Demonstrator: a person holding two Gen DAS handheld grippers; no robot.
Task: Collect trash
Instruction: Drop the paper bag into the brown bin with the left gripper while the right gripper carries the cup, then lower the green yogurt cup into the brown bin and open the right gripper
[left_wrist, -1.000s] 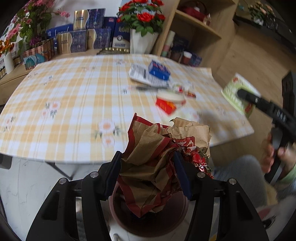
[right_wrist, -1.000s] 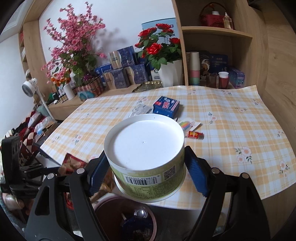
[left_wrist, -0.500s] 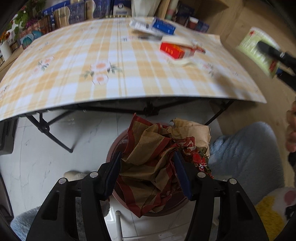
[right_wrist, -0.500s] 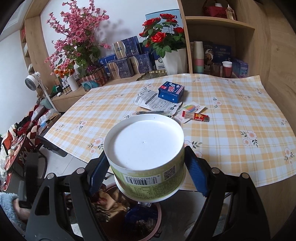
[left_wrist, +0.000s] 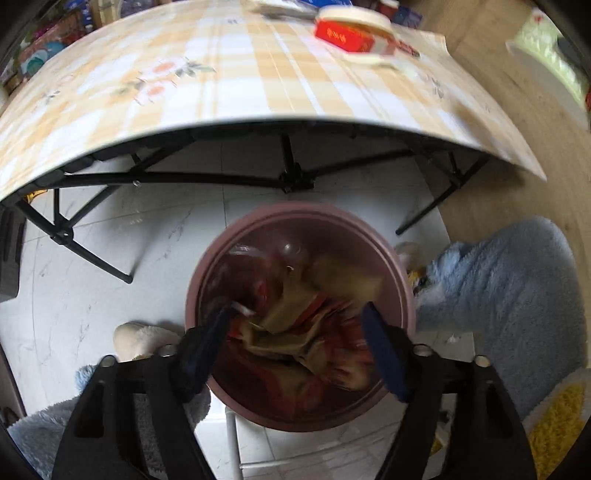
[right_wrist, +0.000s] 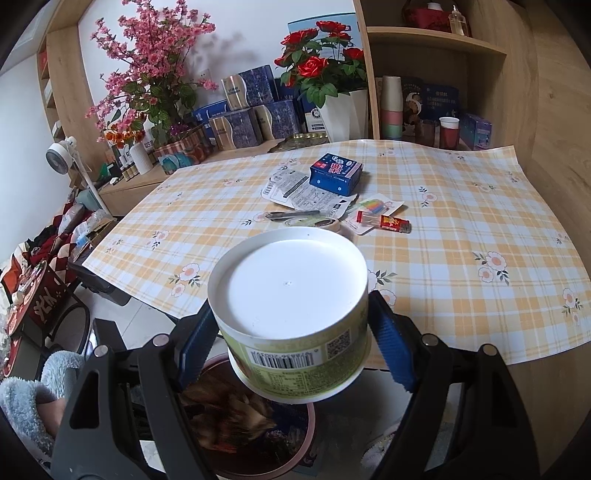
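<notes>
Red roses (right_wrist: 317, 66) in a white vase standing upper centre, pink blossoms (right_wrist: 147, 70) rising upper left, small fan (right_wrist: 61, 153) sitting far left, blue rug (left_wrist: 506, 295) lying lower right.

A round mauve bin (left_wrist: 404, 291) stands on the white tiled floor just off the table's edge. Inside it lies a crumpled brown paper wrapper (left_wrist: 295, 332) with red stripes, blurred, on top of other dark rubbish. Above the bin's rim, a round tub (right_wrist: 291, 314) with a white flat base and a green label carrying a barcode is tilted, base up. Still on the table: a blue carton (right_wrist: 335, 172), a printed leaflet (right_wrist: 303, 194), a small red packet (right_wrist: 395, 223).
</notes>
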